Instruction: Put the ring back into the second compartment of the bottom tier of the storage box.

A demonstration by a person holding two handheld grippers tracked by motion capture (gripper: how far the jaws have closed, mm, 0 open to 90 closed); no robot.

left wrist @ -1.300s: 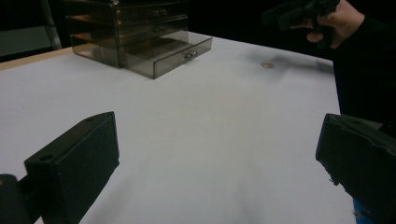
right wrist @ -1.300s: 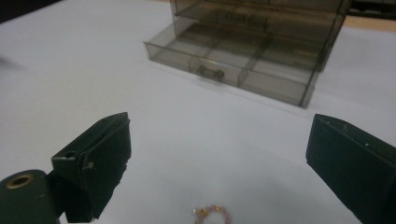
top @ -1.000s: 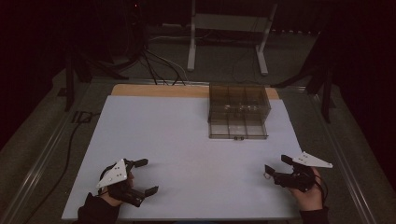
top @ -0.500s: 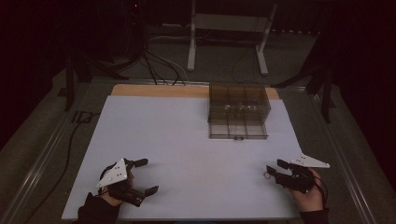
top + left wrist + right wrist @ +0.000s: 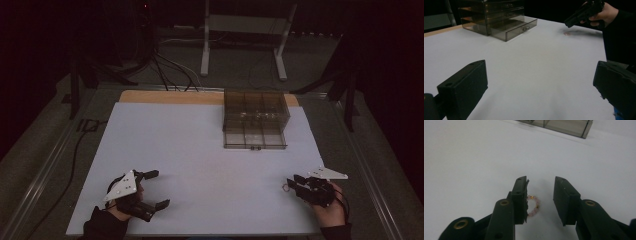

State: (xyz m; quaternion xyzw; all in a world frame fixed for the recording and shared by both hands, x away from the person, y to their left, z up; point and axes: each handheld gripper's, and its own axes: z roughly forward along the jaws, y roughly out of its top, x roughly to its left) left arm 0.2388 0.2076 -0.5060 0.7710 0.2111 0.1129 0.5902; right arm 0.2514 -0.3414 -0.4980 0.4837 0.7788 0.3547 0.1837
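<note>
Right gripper (image 5: 540,200) low over white surface (image 5: 200,150), jaws partly spread and just been closing; pink bead bracelet (image 5: 533,206) lies flat between them, against left-hand pad in right gripper view, gap to other pad, not pinched. Bracelet seen in high view just off gripper's tips. Left gripper (image 5: 156,189) well apart to its side, jaws spread wide, nothing between, hovering just above surface. Smoky clear drawer box (image 5: 255,119) well ahead of right gripper, toward far edge, bottom drawer pulled out slightly.

Glossy pink beaded bracelet (image 5: 534,206) on matt white table (image 5: 190,150).
</note>
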